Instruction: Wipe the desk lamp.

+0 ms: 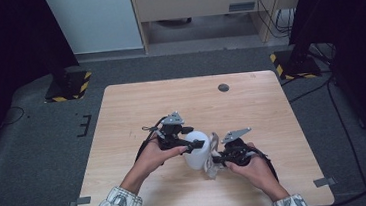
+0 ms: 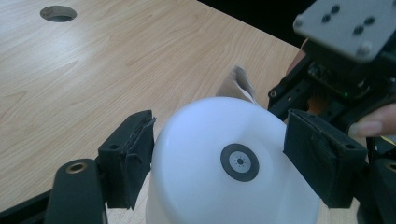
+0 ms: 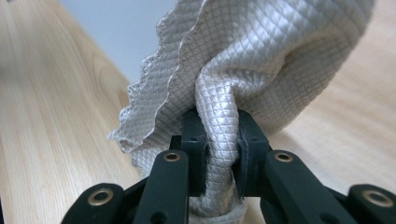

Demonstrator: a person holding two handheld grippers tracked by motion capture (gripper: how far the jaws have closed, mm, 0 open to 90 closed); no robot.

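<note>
A white plastic container [image 1: 197, 150] is gripped at its sides by my left gripper [image 1: 192, 138], just above the table's front middle. In the left gripper view its round bottom [image 2: 233, 163], marked with a dark ring, faces the camera, and both pads [image 2: 133, 154] press on its wall. My right gripper [image 1: 221, 158] is shut on a bunched grey-white quilted cloth [image 3: 261, 51], with its jaws [image 3: 219, 154] pinching a twisted fold. The cloth [image 1: 213, 153] lies against the container's right side. A corner of the cloth [image 2: 239, 83] pokes up behind the container, with the right gripper [image 2: 336, 70] close beyond it.
The wooden table [image 1: 191, 102] has a round cable hole [image 1: 223, 87] near its far edge. Cables [image 1: 332, 105] and stand bases with yellow-black tape [image 1: 69, 87] lie on the grey floor around it. A person's forearms come in from the table's front edge.
</note>
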